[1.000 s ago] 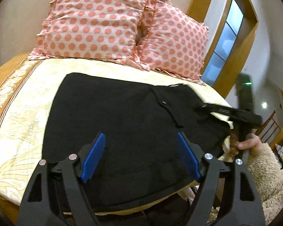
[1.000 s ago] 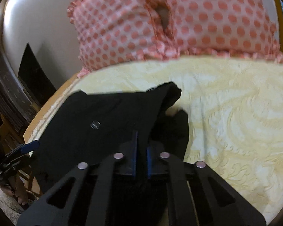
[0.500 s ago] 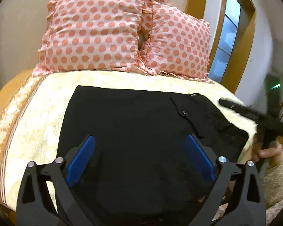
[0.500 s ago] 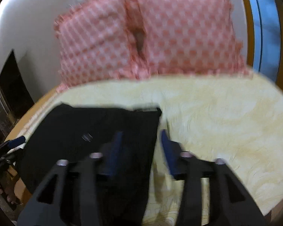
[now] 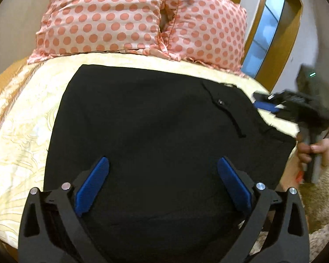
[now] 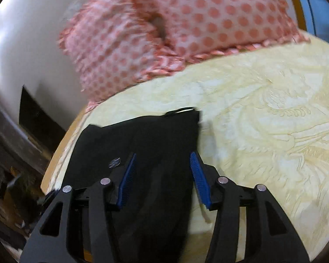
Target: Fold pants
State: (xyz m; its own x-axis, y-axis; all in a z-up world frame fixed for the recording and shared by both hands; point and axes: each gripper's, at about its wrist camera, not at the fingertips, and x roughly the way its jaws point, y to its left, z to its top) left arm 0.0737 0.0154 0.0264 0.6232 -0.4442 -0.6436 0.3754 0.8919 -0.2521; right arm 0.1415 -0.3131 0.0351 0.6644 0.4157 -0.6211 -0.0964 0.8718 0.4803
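The right gripper [image 6: 162,173], clamped on a raised corner of the black pants [image 5: 155,135] a second ago, has let go: its jaws now stand apart over the waist edge, holding nothing. The left gripper [image 5: 162,182] has stayed wide apart throughout, hovering above the cloth. The corner that was lifted now lies flat, so the pants rest as a broad folded slab on the cream bedspread [image 5: 22,135]. I judge that one fold has just been laid down and released, and a further fold or a smoothing pass would come next.

The left wrist view shows the whole slab, from its far edge at 12 o'clock, just short of the two polka-dot pillows [image 5: 103,17], to the near edge under the jaws. It also shows a buttoned pocket [image 5: 221,103] at 2 o'clock and the right gripper blurred at 3 o'clock with the hand [image 5: 313,151] below it. The right wrist view shows instead the waist corner with a small label [image 6: 182,110] at 12 o'clock, and bare bedspread stretching to 3 o'clock.
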